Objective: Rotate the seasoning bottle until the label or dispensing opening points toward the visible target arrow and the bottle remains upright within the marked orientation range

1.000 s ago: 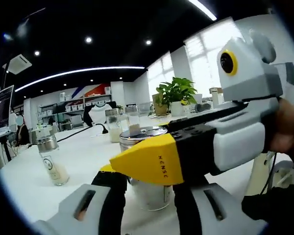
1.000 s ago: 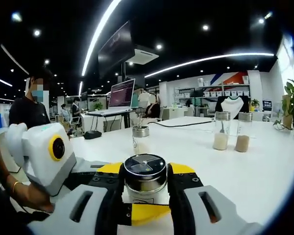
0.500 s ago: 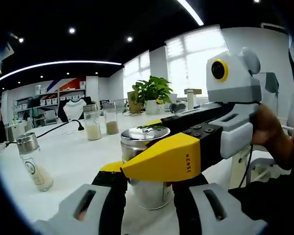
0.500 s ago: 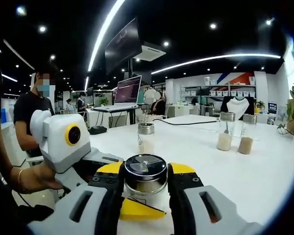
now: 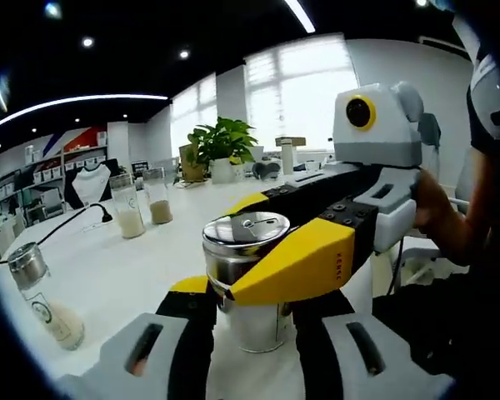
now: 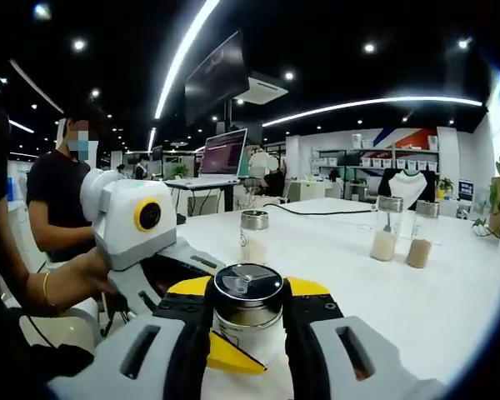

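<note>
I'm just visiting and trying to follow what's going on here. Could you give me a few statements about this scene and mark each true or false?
1. Both claws grip the same bottle. True.
2. The bottle lies on its side. False: it stands upright on the table.
3. Its cap is off. False: the metal cap is on.
4. Two jars stand farther back on the table. True.
5. A plant stands by the window. True.

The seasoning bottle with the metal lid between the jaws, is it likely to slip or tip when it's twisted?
The seasoning bottle looks like smooth glass under a metal lid, so probably slippery and breakable. Short and wide, it seems unlikely to tip. Both grippers' jaws flank it, which should steady it.
</note>
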Demonstrator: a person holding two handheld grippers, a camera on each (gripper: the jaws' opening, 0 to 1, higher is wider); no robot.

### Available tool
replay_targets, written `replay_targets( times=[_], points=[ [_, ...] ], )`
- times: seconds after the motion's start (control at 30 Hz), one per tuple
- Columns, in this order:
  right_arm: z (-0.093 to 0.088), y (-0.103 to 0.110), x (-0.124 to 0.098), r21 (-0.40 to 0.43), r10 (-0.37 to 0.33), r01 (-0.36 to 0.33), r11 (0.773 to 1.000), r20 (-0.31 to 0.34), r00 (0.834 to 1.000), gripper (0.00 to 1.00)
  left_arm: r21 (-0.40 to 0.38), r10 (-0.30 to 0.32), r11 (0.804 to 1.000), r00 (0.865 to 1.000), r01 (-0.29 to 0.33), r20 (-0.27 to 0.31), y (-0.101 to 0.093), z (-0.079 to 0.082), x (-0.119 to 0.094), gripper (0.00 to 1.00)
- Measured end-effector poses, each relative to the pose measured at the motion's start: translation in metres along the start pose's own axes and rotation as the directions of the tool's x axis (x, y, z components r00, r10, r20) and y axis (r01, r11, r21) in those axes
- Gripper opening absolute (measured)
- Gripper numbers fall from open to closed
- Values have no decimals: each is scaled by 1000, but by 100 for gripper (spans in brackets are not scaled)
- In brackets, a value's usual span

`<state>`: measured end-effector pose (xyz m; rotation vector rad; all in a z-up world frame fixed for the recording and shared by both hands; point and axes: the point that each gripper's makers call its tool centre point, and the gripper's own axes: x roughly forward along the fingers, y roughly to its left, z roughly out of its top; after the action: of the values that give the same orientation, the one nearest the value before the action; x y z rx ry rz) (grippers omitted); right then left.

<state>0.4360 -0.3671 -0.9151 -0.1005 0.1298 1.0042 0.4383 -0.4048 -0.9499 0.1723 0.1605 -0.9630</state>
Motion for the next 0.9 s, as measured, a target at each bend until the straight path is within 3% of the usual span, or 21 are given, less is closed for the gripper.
replay_targets(
  times=[0.27, 0.47, 0.53, 0.6, 0.63, 0.7, 0.77, 0.9],
  points=[
    [0, 0, 0, 7, -10, 10, 1000, 7, 1000, 30, -18, 3, 1000, 1000, -3, 15, -1, 1, 1, 37],
    [1, -1, -1, 9, -27, 27, 1000, 12, 1000, 30, -2, 67, 998, 997, -67, 34, 3, 3, 2, 38],
    [1, -2, -1, 10, -35, 35, 999, 14, 999, 30, 56, 114, 992, 992, -116, 51, 6, 3, 3, 40],
    [1, -1, -1, 10, -43, 43, 999, 15, 999, 30, 62, 148, 987, 988, -151, 48, 15, 4, 1, 40],
    [1, -1, -1, 10, -46, 46, 999, 15, 999, 30, 125, 226, 965, 973, -230, 44, 25, 2, -5, 41],
    [1, -1, -1, 11, -50, 50, 999, 14, 999, 30, 92, 197, 976, 980, -199, 29, 5, -4, 3, 41],
    [1, -4, -1, 13, -56, 56, 998, 14, 998, 30, 74, 261, 961, 964, -265, 52, 11, -1, 3, 41],
    [1, -2, 0, 13, -66, 66, 998, 15, 998, 30, 47, 318, 946, 946, -321, 64, 11, 0, 2, 41]
  ],
)
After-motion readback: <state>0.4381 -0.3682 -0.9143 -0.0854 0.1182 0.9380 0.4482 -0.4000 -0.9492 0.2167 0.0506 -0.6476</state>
